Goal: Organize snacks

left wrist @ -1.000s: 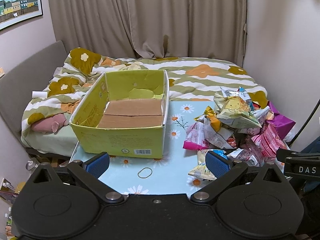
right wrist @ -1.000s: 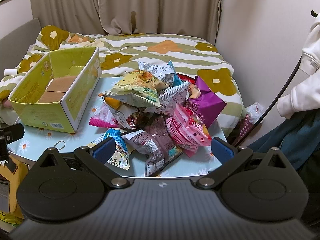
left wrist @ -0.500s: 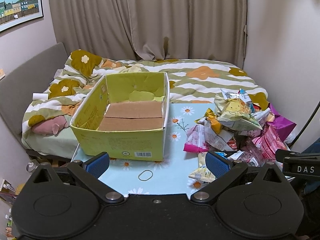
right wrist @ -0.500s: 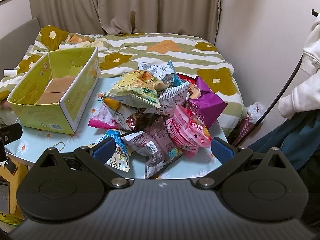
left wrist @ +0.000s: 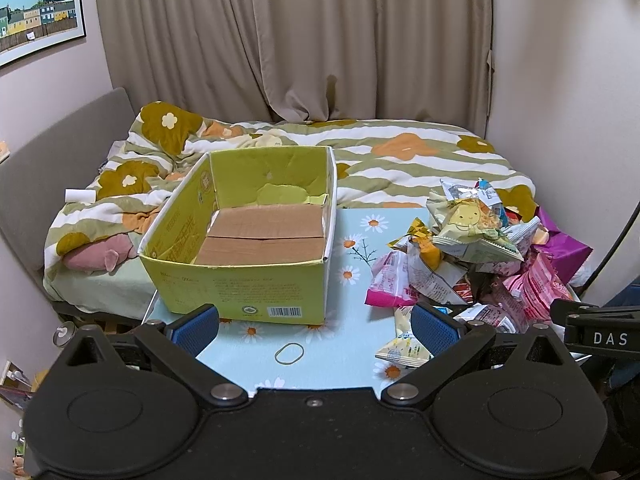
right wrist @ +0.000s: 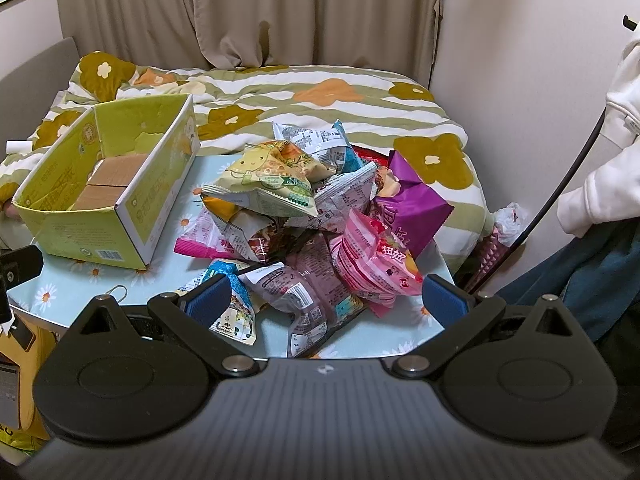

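- Green cardboard box [left wrist: 248, 240] sits open-topped on the far left of the counter [left wrist: 344, 340], its left side out past the counter's left edge and its far end against the bed [left wrist: 400, 160].
- Inside the box only the brown bottom flaps show.
- Snack packets lie in a loose pile [right wrist: 320, 216] on the right half of the counter, reaching its right edge; a purple bag [right wrist: 412, 204] sticks out over that edge.
- A pale yellow bag with a cartoon face [right wrist: 268, 180] lies on top of the pile.
- Between box and pile runs a bare strip of flowered counter, and a rubber band [left wrist: 289, 353] lies alone in the open patch near the front edge.
- Left gripper [left wrist: 316, 326] hovers at the near edge, facing the box, jaws spread wide with nothing between them.
- Right gripper [right wrist: 326, 300] hovers over the near side of the pile, jaws equally wide and empty; a pink packet [right wrist: 372, 260] and a greyish one [right wrist: 292, 296] lie just ahead of it.
- A person's white sleeve [right wrist: 600, 152] hangs at far right, off the counter.
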The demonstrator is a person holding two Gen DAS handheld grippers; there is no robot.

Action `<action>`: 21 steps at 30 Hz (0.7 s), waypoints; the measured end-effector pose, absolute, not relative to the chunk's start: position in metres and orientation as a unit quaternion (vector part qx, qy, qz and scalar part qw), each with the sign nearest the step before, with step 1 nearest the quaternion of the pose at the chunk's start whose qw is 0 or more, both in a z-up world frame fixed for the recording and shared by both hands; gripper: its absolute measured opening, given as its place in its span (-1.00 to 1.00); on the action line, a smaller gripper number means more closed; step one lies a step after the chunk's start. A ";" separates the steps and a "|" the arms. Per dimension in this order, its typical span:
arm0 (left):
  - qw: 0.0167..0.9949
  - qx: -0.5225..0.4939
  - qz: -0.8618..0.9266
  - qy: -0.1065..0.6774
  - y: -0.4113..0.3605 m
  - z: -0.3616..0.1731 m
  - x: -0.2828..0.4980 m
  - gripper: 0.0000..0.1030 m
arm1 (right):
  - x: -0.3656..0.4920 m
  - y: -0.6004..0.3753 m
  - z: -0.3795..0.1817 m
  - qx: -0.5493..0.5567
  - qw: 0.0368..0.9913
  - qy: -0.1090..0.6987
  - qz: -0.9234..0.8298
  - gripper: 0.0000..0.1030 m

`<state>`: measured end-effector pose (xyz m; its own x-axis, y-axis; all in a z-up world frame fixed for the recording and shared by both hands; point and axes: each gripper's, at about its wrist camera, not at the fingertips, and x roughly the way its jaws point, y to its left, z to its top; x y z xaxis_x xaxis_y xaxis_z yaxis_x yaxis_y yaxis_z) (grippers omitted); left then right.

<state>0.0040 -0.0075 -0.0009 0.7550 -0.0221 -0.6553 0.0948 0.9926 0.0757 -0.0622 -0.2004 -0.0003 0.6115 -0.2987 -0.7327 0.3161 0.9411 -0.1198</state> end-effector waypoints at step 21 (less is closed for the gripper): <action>0.937 0.056 -0.036 0.344 -0.013 0.002 0.003 1.00 | -0.060 -0.204 0.000 0.011 0.898 0.405 -0.170 1.00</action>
<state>0.0025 -0.0128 0.0022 0.7609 -0.0291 -0.6482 0.1062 0.9911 0.0801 -0.0604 -0.2042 0.0002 0.6137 -0.2970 -0.7315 0.3142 0.9419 -0.1188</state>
